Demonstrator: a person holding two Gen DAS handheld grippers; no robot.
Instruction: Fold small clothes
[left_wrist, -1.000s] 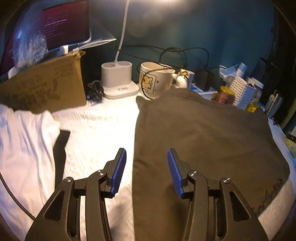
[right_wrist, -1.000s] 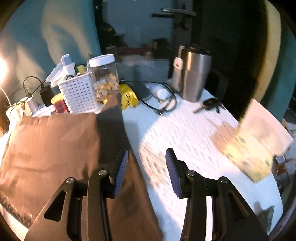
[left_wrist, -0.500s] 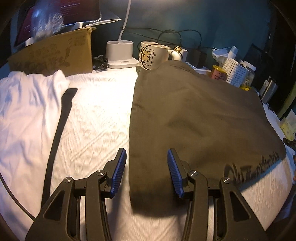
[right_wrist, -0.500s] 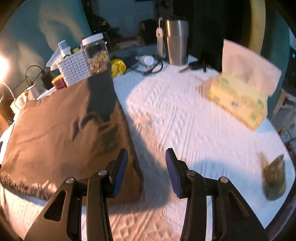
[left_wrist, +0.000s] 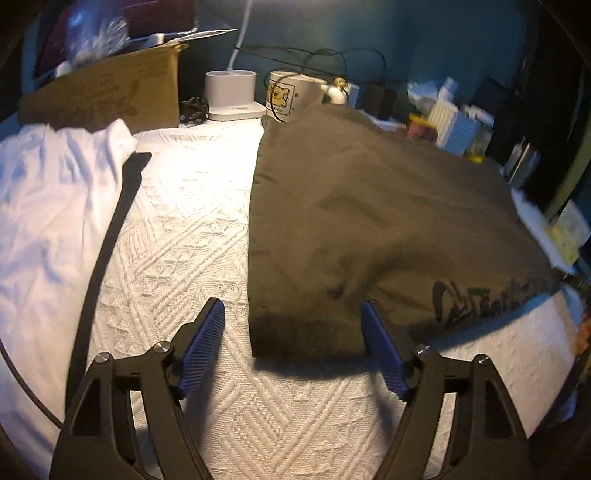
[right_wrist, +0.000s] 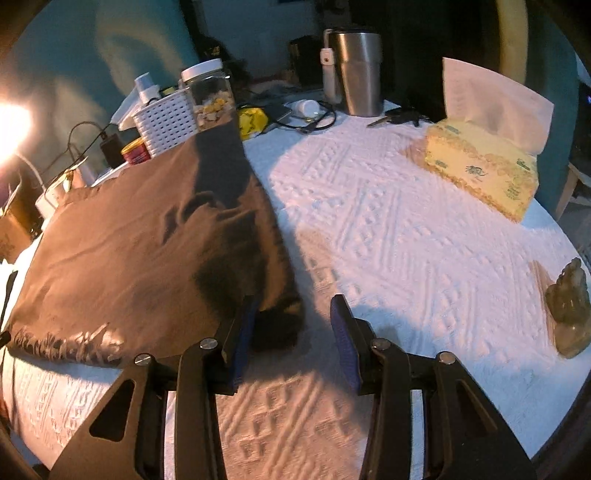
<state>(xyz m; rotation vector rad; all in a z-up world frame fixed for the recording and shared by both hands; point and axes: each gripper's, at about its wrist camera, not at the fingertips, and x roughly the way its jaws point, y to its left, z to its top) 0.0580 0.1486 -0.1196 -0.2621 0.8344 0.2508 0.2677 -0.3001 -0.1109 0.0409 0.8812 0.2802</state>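
Olive-brown folded cotton garment (left_wrist: 369, 206): grasp step; left gripper (left_wrist: 295, 343) opening, right gripper (right_wrist: 291, 336) closing (nothing pinched yet), next pinch near corners.

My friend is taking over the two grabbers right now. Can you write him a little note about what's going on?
Left gripper: jaws opening, nothing held, lined up on the near left corner of the brown garment.
Right gripper: jaws closing around the garment's near right corner; the pads do not press on it yet.
The brown garment lies flat on the white textured cloth; its printed hem faces you. A white garment lies further left.
Done: both grippers placed at the near corners.
Left: grip both corners, fold the brown garment, probably away from you, then the white one.
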